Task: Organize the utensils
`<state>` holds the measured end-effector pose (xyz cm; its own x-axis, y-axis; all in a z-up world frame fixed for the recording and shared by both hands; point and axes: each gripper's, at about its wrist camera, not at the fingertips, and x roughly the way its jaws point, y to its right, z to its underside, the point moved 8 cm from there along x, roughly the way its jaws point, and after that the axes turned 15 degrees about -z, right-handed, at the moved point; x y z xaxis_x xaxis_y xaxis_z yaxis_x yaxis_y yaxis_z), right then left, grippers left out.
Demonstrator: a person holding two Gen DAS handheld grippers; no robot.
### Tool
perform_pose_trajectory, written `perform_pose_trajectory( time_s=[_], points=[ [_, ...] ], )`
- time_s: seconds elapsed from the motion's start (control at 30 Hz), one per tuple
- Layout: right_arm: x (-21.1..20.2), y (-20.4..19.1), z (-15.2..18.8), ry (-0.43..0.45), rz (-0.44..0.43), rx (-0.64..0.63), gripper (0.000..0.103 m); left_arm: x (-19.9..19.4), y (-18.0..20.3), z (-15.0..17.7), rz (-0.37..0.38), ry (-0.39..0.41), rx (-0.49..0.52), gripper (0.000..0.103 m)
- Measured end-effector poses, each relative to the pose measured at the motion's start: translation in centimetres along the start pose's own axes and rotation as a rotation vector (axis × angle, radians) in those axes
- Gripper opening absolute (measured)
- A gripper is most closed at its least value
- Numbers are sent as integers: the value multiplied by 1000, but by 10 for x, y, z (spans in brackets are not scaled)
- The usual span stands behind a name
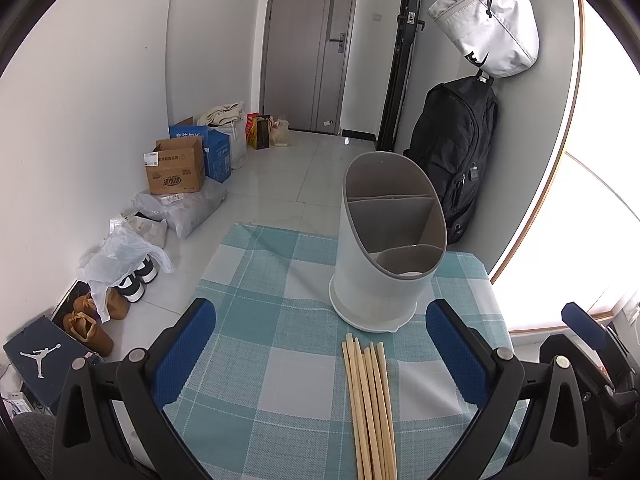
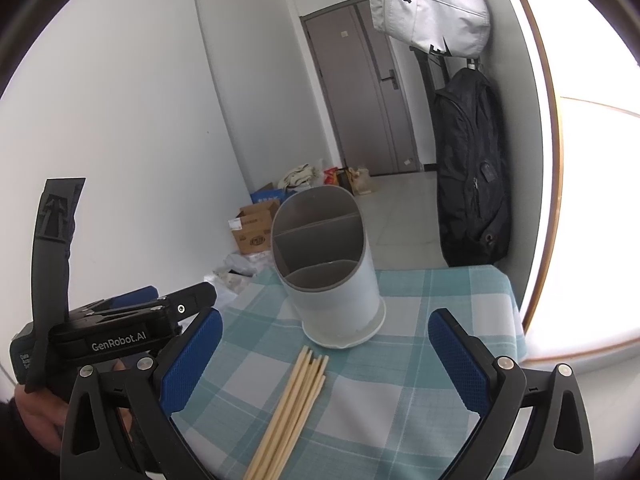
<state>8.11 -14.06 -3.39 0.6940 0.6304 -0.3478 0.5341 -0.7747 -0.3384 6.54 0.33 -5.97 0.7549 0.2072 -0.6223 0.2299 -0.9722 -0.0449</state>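
Note:
A bundle of wooden chopsticks (image 1: 370, 408) (image 2: 290, 412) lies on the teal checked tablecloth (image 1: 276, 320) (image 2: 420, 312), tips pointing at a white utensil holder (image 1: 384, 264) (image 2: 332, 284) with grey inner compartments, which look empty. My left gripper (image 1: 320, 336) hovers open above the cloth, the chopsticks between its blue pads. My right gripper (image 2: 324, 344) is open too, over the chopsticks. The left gripper's body (image 2: 120, 328) shows at the left of the right wrist view, a hand behind it. The right gripper's body (image 1: 588, 344) shows at the right edge of the left wrist view.
The small table stands by a grey wall with a black backpack (image 1: 456, 160) (image 2: 472, 184) and a white bag (image 1: 488, 20) hanging. Cardboard boxes (image 1: 176, 168), plastic bags and shoes (image 1: 136, 280) line the floor at left. A grey door (image 1: 308, 44) is at the back.

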Motion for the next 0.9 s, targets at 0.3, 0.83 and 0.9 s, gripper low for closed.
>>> perform_pose_trajectory(
  time_s=[0.3,0.83,0.9],
  points=[
    [-1,1,0,0,2,11,103,2,1,3,-6,-10,10,102],
    [44,18,41,-252,-37,169,99,31,-17,18,-56,-145,28,102],
    [60,26,57,-345,-24,219,88,40,-24,23,-66,-186,22,102]
  ],
)
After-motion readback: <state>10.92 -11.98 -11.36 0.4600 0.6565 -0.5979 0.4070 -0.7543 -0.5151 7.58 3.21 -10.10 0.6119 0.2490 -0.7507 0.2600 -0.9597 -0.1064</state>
